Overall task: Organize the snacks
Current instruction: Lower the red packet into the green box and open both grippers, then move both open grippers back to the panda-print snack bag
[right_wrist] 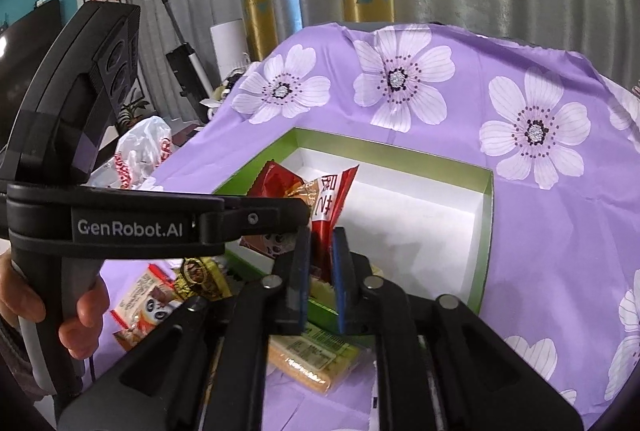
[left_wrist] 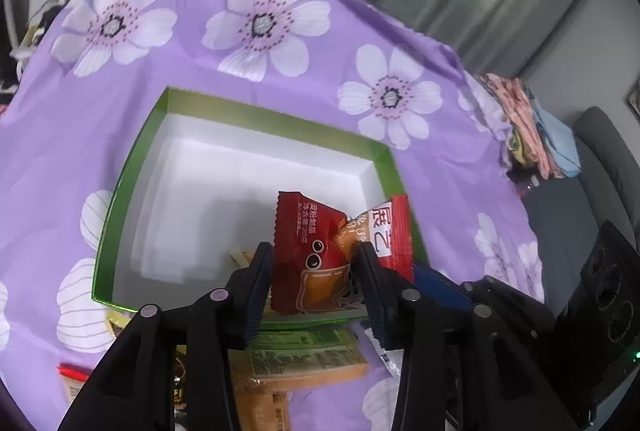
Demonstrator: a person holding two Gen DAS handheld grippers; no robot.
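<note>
A red snack packet, crumpled orange at its middle, hangs over the near part of a green-rimmed box with a white inside. My left gripper is shut on the packet's end that bears cartoon eyes. From the right wrist view the same packet sits above the box. Its lettered end drops between the blue pads of my right gripper, which stand slightly apart around it. The left gripper's finger crosses in from the left. I cannot tell whether this is one packet or two.
Loose snacks lie on the purple flowered cloth in front of the box: an orange-and-green wafer pack, a panda packet, a gold-and-black one. A plastic bag sits off the table's left edge. A hand holds the left gripper's handle.
</note>
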